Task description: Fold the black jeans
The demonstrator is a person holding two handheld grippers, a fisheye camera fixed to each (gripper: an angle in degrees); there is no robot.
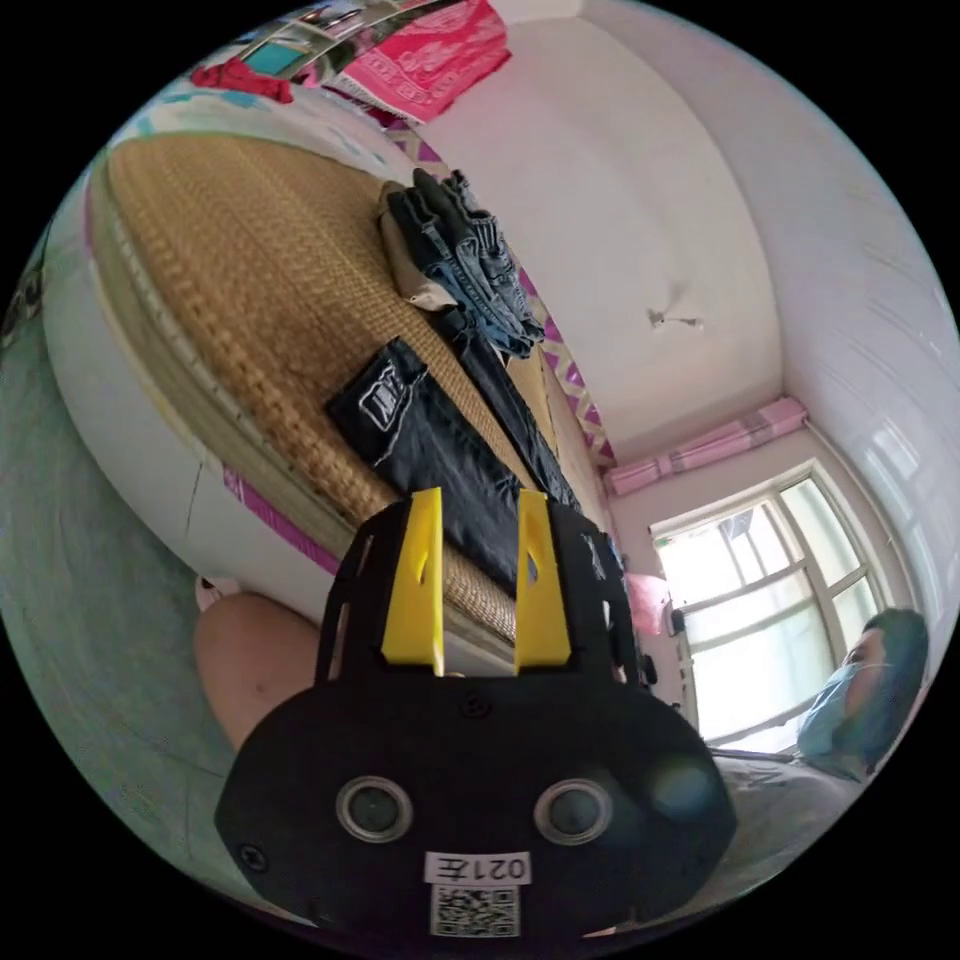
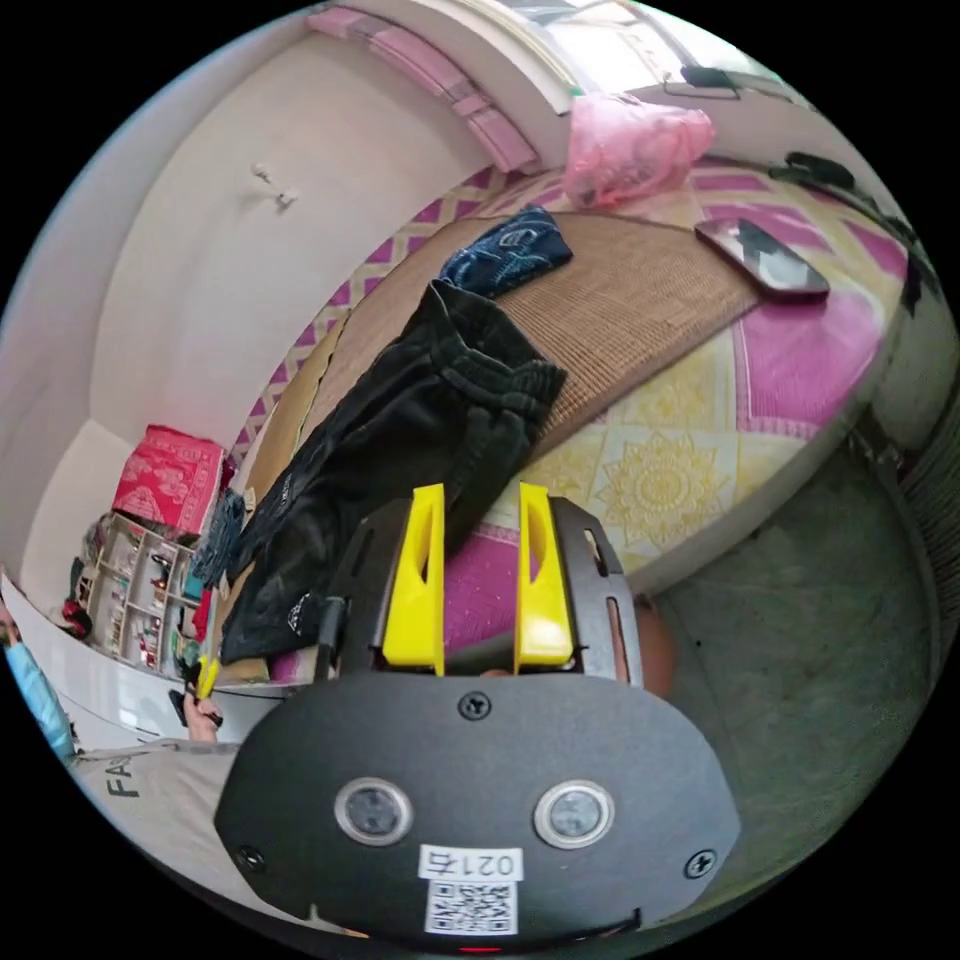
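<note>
left gripper view: the left gripper (image 1: pixel 478 590) is seen with its yellow jaws parted and nothing held between them.
black jeans, left gripper view: the black jeans (image 1: pixel 440 450) are laid out long on the woven mat (image 1: pixel 250 300) of the bed (image 1: pixel 130 400); one end with a pale-printed pocket lies beyond the jaw tips, and the cloth runs on behind the jaws, apart from them.
other clothes: a pile of blue jeans (image 1: pixel 470 260) is stacked on the mat further along, beyond the black pair.
right gripper view: the right gripper (image 2: pixel 480 585) is seen with its jaws spread, empty.
black jeans, right gripper view: the black jeans (image 2: pixel 400 430) lie stretched along the bed, their gathered waistband end just past the tips of the jaws, partly on the mat (image 2: pixel 620 290) and partly on the patterned pink and yellow sheet (image 2: pixel 650 470); no contact with the jaws is seen.
nearby things: a folded dark blue garment (image 2: pixel 510 250) lies beyond the waistband, a pink plastic bag (image 2: pixel 630 140) further on, and a phone (image 2: pixel 765 260) on the sheet to the side.
person: a person's torso in a grey shirt (image 2: pixel 160 810) is seen at the edge, with the left gripper (image 2: pixel 205 680) small beside it.
</note>
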